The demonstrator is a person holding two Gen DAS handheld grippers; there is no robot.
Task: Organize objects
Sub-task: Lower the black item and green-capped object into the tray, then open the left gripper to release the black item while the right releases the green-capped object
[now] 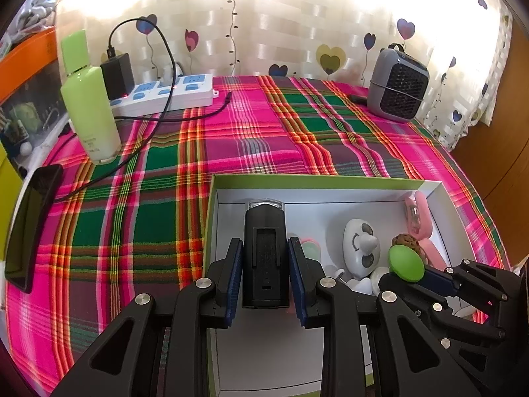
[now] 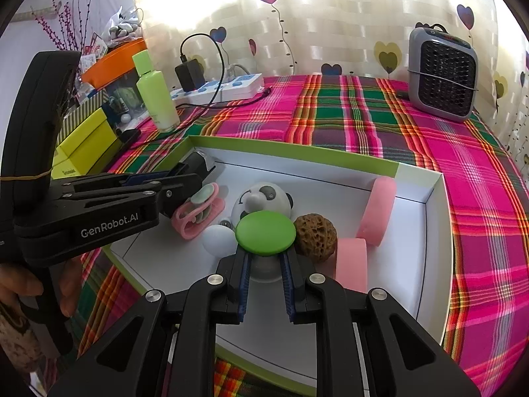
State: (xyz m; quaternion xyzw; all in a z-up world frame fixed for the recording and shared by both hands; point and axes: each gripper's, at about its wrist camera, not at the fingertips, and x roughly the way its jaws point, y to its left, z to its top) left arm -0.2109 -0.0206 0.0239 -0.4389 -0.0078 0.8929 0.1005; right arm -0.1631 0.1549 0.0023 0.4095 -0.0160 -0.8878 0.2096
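A white box with a green rim (image 1: 317, 180) (image 2: 297, 152) lies on the plaid cloth. My left gripper (image 1: 264, 243) (image 2: 185, 172) is shut on a black light with a clear lens (image 1: 264, 231) (image 2: 200, 162), held over the box's left end. My right gripper (image 2: 264, 256) (image 1: 426, 274) is shut on a pale stem under a green round cap (image 2: 265, 233) (image 1: 406, 263), low over the box's middle. Inside lie a panda toy (image 2: 264, 198), a walnut (image 2: 315, 238), a white ball (image 2: 218, 238), a pink clip (image 2: 198, 213) and two pink rolls (image 2: 378, 211).
A green bottle (image 1: 91, 109), a power strip with a black charger (image 1: 165, 94) and a dark phone (image 1: 29, 221) stand at the left. At the back right corner sits a grey heater (image 1: 396, 86). Yellow boxes (image 2: 86, 142) line the table's left edge. A person's hand (image 2: 20, 284) holds the left gripper.
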